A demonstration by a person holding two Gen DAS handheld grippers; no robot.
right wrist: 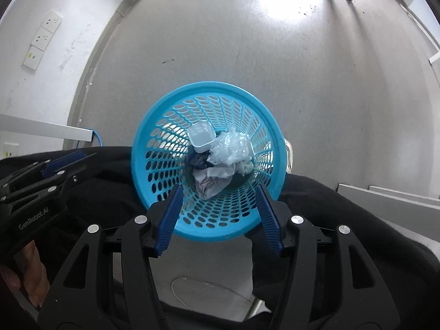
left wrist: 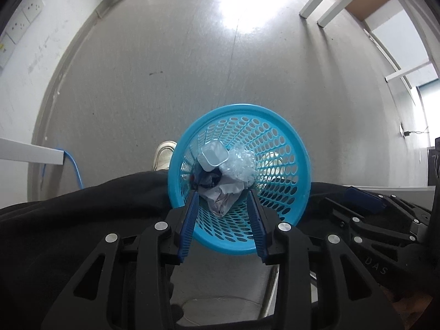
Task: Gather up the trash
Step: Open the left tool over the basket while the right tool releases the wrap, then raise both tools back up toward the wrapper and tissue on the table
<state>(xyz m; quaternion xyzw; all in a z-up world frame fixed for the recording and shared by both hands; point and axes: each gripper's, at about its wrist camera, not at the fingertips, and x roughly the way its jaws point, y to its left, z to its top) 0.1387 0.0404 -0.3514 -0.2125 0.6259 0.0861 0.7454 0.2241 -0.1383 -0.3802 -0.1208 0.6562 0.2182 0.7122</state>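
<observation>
A blue perforated waste basket [left wrist: 286, 143] [right wrist: 170, 101] stands on the grey floor below both grippers. Inside it lie a small white plastic tub [left wrist: 213, 155] [right wrist: 201, 137], a crumpled clear plastic wrap [left wrist: 242, 165] [right wrist: 233, 148], crumpled white paper [left wrist: 222, 195] [right wrist: 213, 180] and some dark scraps. My left gripper [left wrist: 223, 196] is open and empty above the basket's near rim. My right gripper [right wrist: 218, 189] is open and empty above the same rim. The right gripper also shows in the left wrist view [left wrist: 365, 200], and the left one shows in the right wrist view [right wrist: 63, 162].
The person's black trousers [left wrist: 82, 220] flank the basket, and a white shoe [left wrist: 163, 155] sits left of it. White table legs [left wrist: 319, 2] stand far right. A white bar [right wrist: 46, 130] with a blue cable [left wrist: 74, 166] is at left; wall sockets [right wrist: 44, 40] are on the left wall.
</observation>
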